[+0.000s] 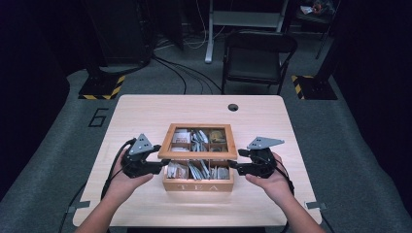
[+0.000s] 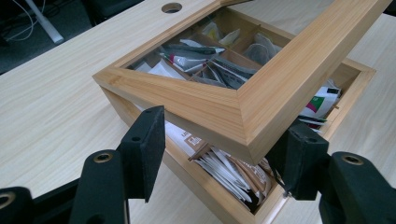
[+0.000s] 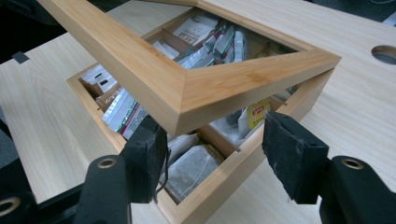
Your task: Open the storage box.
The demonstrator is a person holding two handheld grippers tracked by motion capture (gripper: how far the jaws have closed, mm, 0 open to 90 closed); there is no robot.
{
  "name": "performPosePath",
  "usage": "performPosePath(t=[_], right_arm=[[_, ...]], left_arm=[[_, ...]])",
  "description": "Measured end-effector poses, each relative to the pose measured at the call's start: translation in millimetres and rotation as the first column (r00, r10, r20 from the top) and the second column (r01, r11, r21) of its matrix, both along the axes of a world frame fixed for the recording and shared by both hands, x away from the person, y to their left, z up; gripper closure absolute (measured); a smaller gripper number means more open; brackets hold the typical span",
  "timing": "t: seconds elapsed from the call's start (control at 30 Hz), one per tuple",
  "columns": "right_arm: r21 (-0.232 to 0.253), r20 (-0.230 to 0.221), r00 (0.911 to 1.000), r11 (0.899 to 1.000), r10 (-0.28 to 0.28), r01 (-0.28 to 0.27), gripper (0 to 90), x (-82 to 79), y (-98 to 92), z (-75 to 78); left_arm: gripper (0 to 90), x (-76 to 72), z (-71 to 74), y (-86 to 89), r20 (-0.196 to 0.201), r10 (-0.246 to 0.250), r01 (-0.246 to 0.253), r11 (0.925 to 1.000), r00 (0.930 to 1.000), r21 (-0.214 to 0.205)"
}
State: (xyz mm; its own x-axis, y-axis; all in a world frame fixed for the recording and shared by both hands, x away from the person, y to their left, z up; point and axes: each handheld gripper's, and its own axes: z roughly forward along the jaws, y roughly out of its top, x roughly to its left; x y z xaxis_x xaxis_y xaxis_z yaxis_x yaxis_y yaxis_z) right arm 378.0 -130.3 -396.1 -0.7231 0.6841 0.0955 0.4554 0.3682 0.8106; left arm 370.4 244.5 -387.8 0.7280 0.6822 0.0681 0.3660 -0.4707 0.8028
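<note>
A wooden tea box (image 1: 198,186) marked TEA stands in the middle of the table, its compartments full of tea bags (image 2: 233,170). Its window-framed lid (image 1: 198,154) is tilted up at the front. My left gripper (image 1: 164,165) is at the lid's front left corner and stands open. In the left gripper view that lid (image 2: 243,112) corner hangs between the pads (image 2: 144,140) without being pinched, its edge over the right one. My right gripper (image 1: 233,165) is open at the front right corner. There the lid (image 3: 187,98) lies over its left pad (image 3: 149,154), clear of the other.
The light wooden table (image 1: 141,116) has a round cable hole (image 1: 233,107) near its far edge. A black folding chair (image 1: 257,56) stands beyond the table, with cables and stand bases on the floor. Bare tabletop lies on both sides of the box.
</note>
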Motion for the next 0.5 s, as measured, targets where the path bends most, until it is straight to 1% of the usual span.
performPosePath(t=[0.03,0.13,0.2,0.23,0.33,0.43,0.5], right_arm=[[0.0,0.0,1.0,1.0,0.0,0.0,39.6,0.0,0.0,0.0],[0.0,0.02,0.9998,1.0,0.01,-0.01,39.1,2.1,-1.0,3.9],[-0.004,0.021,0.9997,1.0,0.011,-0.011,39.1,2.3,-1.3,5.5],[-0.003,0.033,0.9993,1.0,0.017,-0.016,39.2,3.6,-1.5,8.8],[-0.006,0.044,0.9987,1.0,0.024,-0.024,39.1,5.8,-1.0,13.1],[-0.021,0.05,0.9982,0.999,0.034,-0.033,38.9,8.6,1.1,16.9],[-0.034,0.055,0.9976,0.999,0.043,-0.041,38.9,11.0,2.4,19.1]], left_arm=[[40.2,0.4,0.4,0.1,-0.001,-0.001,0.001,1.0,1.0,-0.003],[40.1,2.5,3.2,0.3,-0.006,-0.002,0.002,1.0,1.0,-0.008],[40.1,3.1,3.8,0.1,-0.006,0.0,0.0,0.9999,1.0,-0.012],[40.2,4.3,5.5,0.5,-0.007,-0.004,0.004,0.9999,1.0,-0.011],[40.2,6.8,9.0,0.9,-0.01,-0.01,0.009,0.9998,0.9999,-0.015],[40.3,9.8,13.5,0.7,-0.009,-0.016,0.016,0.9998,0.9998,-0.009],[40.4,11.4,15.2,1.1,-0.011,-0.017,0.017,0.9998,0.9998,-0.013]])
